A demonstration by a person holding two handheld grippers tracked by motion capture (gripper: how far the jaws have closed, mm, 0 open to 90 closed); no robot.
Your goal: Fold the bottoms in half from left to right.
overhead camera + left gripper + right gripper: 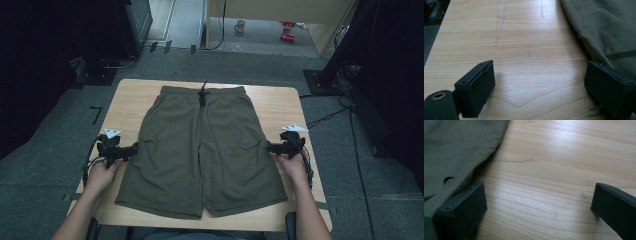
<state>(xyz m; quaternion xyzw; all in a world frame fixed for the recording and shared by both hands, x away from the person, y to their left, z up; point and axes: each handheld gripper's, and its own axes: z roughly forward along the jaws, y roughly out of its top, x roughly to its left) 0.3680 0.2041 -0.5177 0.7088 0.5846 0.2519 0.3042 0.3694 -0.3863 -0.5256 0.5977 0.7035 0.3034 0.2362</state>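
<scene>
High view: olive shorts [200, 150] lie flat, centred on the table [280, 100]. Left gripper [131, 150] and right gripper [270, 147] flank the shorts' side seams, jaws spread, empty. Likely light, limp, unbreakable; pinching the side hems should lift them.

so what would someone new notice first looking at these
The olive-green shorts catch the eye first, spread flat across the middle of the wooden table, waistband and drawstring at the far edge. Next come the two hand-held grippers at either side seam: the left gripper and the right gripper, both with jaws open over bare wood right beside the fabric. Beyond the table, a white mug stands on the floor.
</scene>
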